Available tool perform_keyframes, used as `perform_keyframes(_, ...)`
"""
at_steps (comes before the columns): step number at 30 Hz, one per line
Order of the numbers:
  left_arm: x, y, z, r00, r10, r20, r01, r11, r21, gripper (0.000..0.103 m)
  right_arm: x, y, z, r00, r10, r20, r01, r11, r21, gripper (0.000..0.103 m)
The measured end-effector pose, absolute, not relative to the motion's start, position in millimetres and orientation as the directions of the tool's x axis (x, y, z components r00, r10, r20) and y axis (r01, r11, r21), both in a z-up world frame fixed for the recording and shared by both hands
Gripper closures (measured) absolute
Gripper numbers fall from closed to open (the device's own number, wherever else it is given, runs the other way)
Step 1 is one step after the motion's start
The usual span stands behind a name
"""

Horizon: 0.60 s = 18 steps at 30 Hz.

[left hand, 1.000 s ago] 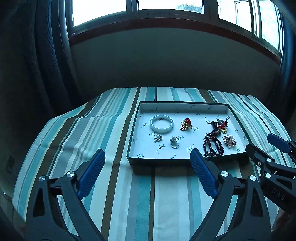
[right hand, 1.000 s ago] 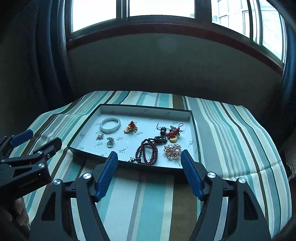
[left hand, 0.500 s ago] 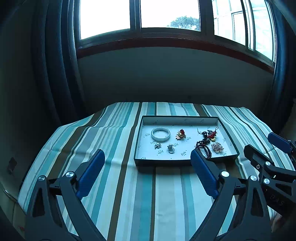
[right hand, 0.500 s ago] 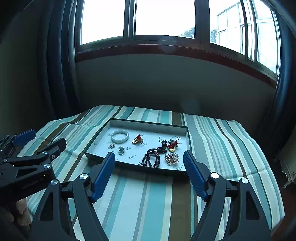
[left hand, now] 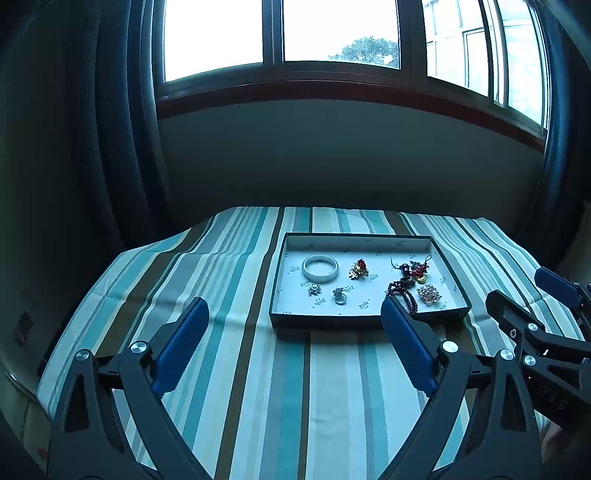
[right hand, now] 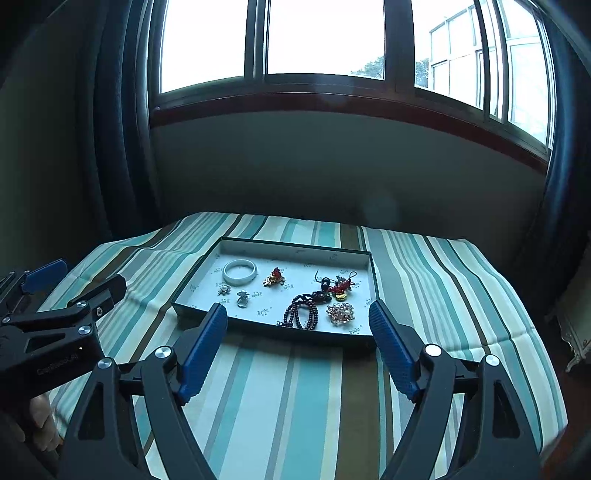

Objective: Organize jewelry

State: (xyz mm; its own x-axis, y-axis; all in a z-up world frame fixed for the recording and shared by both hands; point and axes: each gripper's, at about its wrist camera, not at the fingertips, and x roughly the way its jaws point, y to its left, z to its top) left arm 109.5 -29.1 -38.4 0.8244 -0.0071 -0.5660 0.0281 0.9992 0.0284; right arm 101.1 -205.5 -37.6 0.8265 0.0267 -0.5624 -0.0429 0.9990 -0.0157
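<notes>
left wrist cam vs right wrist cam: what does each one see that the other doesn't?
Only the left wrist view: the right gripper from the side at the right edge, and the left gripper's own open blue fingers.

Only the right wrist view: the left gripper at the left edge with a bare hand below it, pale carved furniture at far right, and the right gripper's own fingers, open with nothing between them.

Both: the jewelry tray on the striped cloth, holding the white bangle, the dark bead bracelet and the ring.

Dim backlit room, blown-out window (left hand: 280,33) glare
</notes>
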Motion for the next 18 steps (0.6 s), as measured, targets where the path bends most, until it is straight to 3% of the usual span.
perform_keyframes(18,103.2,-29.5,-34.3,0.827,-0.012,-0.562,0.032,0.999,0.026,0.009,97.7,-204.5,-35.5,0.829,0.026,-0.558,-0.042,0.999,-0.016,0.024)
